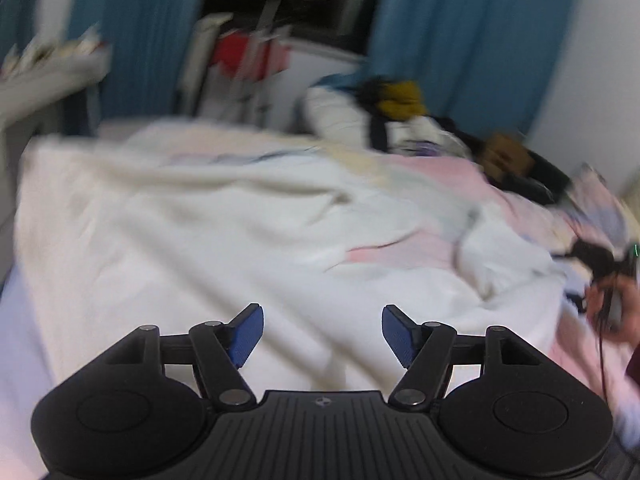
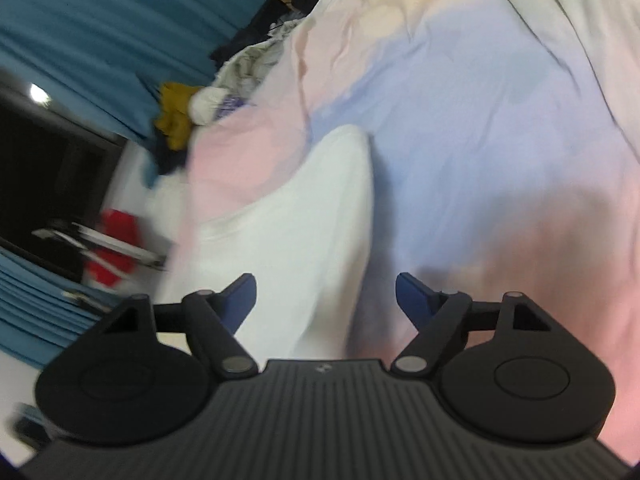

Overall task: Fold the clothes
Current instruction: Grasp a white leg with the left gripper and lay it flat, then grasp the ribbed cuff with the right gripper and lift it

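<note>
the white garment (image 2: 304,216) lies on the bed (image 2: 500,128), directly ahead of the right tongs (image 2: 326,300), long axis running away from them (both released, empty), while the left tongs (image 1: 322,334) hover over its broad spread.

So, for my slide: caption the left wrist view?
Open left gripper hovers over rumpled white garment on pastel bedding.

The left gripper (image 1: 323,334) is angling downward with its blue pads (image 1: 247,336) standing well apart, nothing lying between them. Off to its right, the person's other hand (image 1: 618,308) is gripping a dark handle. The right gripper (image 2: 326,300) is also tilting downward, jaws spread wide, pads pressing nothing.
</note>
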### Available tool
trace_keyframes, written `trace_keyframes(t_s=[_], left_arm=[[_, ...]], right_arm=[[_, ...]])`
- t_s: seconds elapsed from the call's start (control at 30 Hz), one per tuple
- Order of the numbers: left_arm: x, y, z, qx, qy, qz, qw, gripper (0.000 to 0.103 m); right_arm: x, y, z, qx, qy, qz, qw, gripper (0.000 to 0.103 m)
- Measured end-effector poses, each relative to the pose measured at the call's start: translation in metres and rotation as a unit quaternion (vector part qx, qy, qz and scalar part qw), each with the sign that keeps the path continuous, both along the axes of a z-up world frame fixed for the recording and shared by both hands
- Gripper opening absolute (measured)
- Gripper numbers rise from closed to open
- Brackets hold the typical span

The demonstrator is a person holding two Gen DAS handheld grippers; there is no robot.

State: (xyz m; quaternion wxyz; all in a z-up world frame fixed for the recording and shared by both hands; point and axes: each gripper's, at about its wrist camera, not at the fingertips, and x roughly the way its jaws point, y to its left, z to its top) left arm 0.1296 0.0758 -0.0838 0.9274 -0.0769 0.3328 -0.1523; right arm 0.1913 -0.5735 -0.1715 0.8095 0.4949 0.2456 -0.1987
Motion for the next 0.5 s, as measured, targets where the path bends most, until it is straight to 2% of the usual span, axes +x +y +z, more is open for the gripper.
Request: trace_keyframes(t_s=[0.1, 0.13, 0.17, 0.2, 0.23, 0.27, 0.4, 0.5], left_arm=[[0.002, 0.017, -0.004, -0.028, 0.003, 0.025, 0.9993, 0.068], [0.005, 0.019, -0.004, -0.034, 0.000, 0.030, 0.9990, 0.068], [0.008, 0.019, -0.004, -0.037, -0.002, 0.028, 0.9989, 0.069], [0.012, 0.020, -0.004, -0.040, -0.004, 0.026, 0.9989, 0.069], [0.016, 0.020, -0.004, -0.042, -0.006, 0.024, 0.9988, 0.069], [0.019, 0.018, -0.006, -0.041, -0.002, 0.028, 0.9988, 0.069], [0.023, 0.021, -0.013, -0.055, 0.024, 0.046, 0.9972, 0.069], [0.022, 0.027, -0.015, -0.065, 0.030, 0.062, 0.9955, 0.069]], right_arm=[[0.014, -0.007, -0.017, -0.006, -0.007, -0.012, 1.000, 0.072], [0.018, -0.009, -0.021, -0.009, -0.011, -0.014, 1.000, 0.062], [0.021, -0.007, -0.023, -0.018, -0.013, -0.008, 1.000, 0.046], [0.025, -0.005, -0.024, -0.028, -0.016, -0.001, 0.999, 0.035], [0.026, -0.003, -0.024, -0.038, -0.012, 0.002, 0.999, 0.015], [0.026, -0.001, -0.020, -0.048, -0.013, 0.000, 0.999, 0.010], [0.016, 0.000, 0.005, -0.069, -0.056, -0.021, 0.996, 0.005], [-0.001, 0.002, 0.033, -0.118, -0.085, -0.052, 0.988, 0.005]])
